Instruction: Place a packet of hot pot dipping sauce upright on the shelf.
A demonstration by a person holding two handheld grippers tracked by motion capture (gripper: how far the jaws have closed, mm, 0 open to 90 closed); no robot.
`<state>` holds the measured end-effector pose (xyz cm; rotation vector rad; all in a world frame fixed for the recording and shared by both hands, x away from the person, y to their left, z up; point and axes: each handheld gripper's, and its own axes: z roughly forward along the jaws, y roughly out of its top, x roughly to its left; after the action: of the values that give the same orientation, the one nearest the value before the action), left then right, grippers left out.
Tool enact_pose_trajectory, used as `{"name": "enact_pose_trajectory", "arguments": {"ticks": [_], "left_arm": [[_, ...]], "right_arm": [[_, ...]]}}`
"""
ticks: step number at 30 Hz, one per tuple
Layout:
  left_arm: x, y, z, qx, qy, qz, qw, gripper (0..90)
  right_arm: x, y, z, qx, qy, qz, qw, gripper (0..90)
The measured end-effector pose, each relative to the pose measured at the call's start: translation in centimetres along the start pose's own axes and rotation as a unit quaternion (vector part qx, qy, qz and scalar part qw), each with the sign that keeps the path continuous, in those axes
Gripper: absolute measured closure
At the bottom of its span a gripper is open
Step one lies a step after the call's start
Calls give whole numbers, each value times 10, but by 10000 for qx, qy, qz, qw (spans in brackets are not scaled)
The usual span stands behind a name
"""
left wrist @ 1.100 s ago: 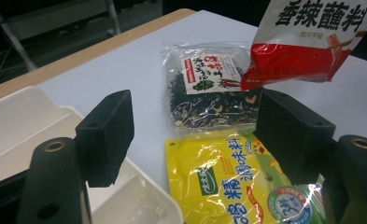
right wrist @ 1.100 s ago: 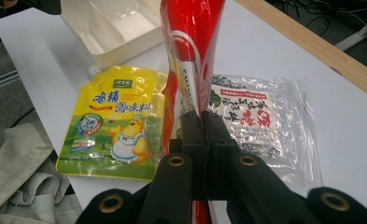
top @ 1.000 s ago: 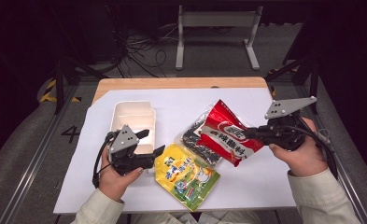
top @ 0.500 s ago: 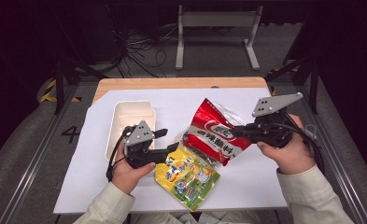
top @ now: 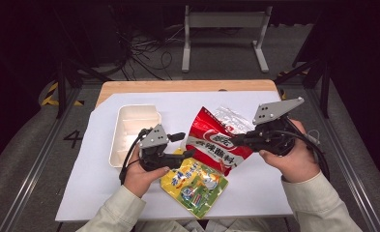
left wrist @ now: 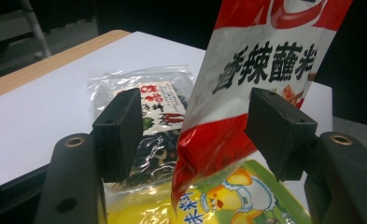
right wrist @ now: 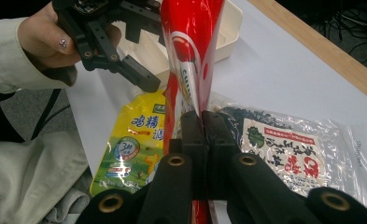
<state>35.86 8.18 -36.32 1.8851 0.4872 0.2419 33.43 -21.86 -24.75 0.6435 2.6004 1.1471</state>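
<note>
Handover of a red sachet (top: 215, 145) between two hand-held grippers. The right gripper (right wrist: 202, 122) has its jaws clamped flat on one edge of the sachet, holding it lifted and tilted above the white table cover (top: 284, 193), over the near-centre of the table. The left gripper (left wrist: 200, 135) has its jaws standing apart, having just opened a little; the sachet's lower corner hangs between the pads, seemingly untouched by either. To do this step well, the left jaws probably should advance until the corner sits deep between the pads, then close squarely before the right gripper lets go. The sachet is glossy, crinkled foil film. Beneath lie a shiny yellow packet (top: 193, 183) and a clear, wrinkled bag of dark flakes (right wrist: 284, 140). A rigid, cream-coloured divided tray (top: 132, 130) stands at the left.
</note>
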Motion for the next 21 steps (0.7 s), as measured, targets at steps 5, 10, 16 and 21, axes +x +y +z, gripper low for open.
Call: {"name": "enact_pose_trajectory", "arguments": {"ticks": [5, 10, 16, 21], "left_arm": [[2, -1, 6, -84, -261, -109, 9996, 375], [5, -2, 7, -264, -434, -249, 9984, 453], [7, -4, 12, -177, -551, -229, 9981, 444], [6, -5, 16, -157, -765, -239, 9967, 462]], "right_arm": [[2, 0, 2, -5, 60, -47, 10000, 882], [4, 1, 4, -16, 99, -81, 9999, 882], [5, 2, 5, -68, 179, -92, 9998, 882], [6, 2, 6, -71, 222, -124, 9997, 881]]}}
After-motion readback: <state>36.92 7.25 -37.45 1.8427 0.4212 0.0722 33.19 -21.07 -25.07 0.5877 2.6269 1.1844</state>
